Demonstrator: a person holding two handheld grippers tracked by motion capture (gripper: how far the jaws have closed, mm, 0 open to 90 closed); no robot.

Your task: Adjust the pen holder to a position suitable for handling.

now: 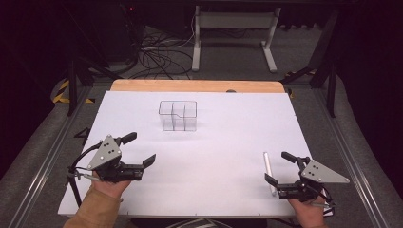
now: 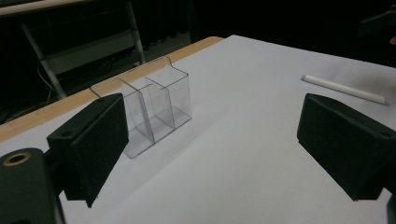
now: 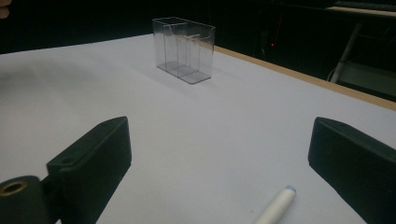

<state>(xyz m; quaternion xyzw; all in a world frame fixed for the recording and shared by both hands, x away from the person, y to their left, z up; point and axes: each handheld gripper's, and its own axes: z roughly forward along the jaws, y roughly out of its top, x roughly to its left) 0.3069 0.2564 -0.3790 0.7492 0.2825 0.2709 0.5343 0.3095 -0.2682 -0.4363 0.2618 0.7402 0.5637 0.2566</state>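
Observation:
A clear plastic organiser (image 1: pixel 178 115) with several compartments stands upright at the far middle of the white board (image 1: pixel 214 147). It is empty, as the left gripper view (image 2: pixel 149 102) and the right gripper view (image 3: pixel 184 49) show. A white pen (image 1: pixel 269 171) lies near the front right. My right gripper (image 1: pixel 279 167) rests low at it, open; the pen's tip (image 3: pixel 276 207) lies between the wide jaws, untouched. My left gripper (image 1: pixel 139 149) hovers at the front left, open with nothing between its jaws (image 2: pixel 210 149), and points toward the organiser. The pen (image 2: pixel 343 88) lies far off to its right.
The board lies on a wooden table whose far edge (image 1: pixel 197 85) shows behind it. Beyond stand a white metal frame (image 1: pixel 233 28) and loose cables (image 1: pixel 157 52) on the floor. Metal rails (image 1: pixel 47 152) run along both sides.

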